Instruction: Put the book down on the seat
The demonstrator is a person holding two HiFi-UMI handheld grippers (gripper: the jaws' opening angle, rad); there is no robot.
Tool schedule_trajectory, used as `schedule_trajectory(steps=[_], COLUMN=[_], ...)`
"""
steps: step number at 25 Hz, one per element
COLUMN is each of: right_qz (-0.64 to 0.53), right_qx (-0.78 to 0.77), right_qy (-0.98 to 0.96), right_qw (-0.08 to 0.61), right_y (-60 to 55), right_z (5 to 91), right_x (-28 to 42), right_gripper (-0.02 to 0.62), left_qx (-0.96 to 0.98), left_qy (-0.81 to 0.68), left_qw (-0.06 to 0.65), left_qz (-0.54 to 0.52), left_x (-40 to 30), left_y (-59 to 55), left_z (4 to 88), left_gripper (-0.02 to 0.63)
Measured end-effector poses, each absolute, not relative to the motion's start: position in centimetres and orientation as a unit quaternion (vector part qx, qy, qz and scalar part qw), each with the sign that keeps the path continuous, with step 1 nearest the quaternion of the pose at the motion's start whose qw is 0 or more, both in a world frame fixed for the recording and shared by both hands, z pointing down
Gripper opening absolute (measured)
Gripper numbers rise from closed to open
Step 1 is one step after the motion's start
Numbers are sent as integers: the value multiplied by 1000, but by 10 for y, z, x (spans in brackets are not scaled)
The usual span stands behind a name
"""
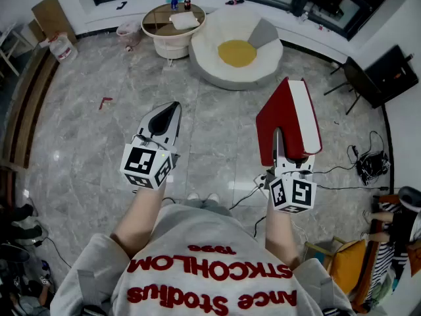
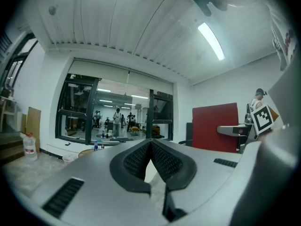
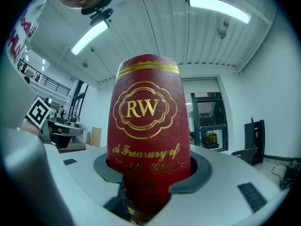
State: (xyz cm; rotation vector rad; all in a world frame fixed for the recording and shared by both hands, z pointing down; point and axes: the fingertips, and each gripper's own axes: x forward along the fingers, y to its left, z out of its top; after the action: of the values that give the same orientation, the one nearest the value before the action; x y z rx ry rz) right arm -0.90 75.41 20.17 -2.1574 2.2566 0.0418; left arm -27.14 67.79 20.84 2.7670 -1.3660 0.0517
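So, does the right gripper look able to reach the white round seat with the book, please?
Probably yes, once the person walks forward: the right gripper is shut on the red book, and only bare floor lies between it and the white seat.

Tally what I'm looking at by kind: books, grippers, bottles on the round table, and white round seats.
book: 1
grippers: 2, left gripper, right gripper
bottles: 2
seat: 1
total: 6

From the head we look steeply down. Our gripper views face level, sharing the red book [image 1: 288, 120] with it.
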Motion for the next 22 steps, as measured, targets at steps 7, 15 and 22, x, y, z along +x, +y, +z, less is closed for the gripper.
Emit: schedule_trajectory(steps=[7, 15, 22], right_qz=[20, 26, 20], right_qx=[-686, -677, -666], right_qy=[727, 735, 745], right_qw=[7, 22, 30], right_y=[747, 738, 728], right_z=[201, 192, 195], right_x=[-18, -18, 5], right_gripper=[258, 258, 258], left_qx=[896, 895, 892], left_qy=[-444, -445, -452], left_qw=[22, 18, 6], left_qz=[9, -1, -8], left_x=[-277, -270, -242], left_y=[671, 666, 652], left_z=[203, 192, 183], left_gripper=[14, 14, 14])
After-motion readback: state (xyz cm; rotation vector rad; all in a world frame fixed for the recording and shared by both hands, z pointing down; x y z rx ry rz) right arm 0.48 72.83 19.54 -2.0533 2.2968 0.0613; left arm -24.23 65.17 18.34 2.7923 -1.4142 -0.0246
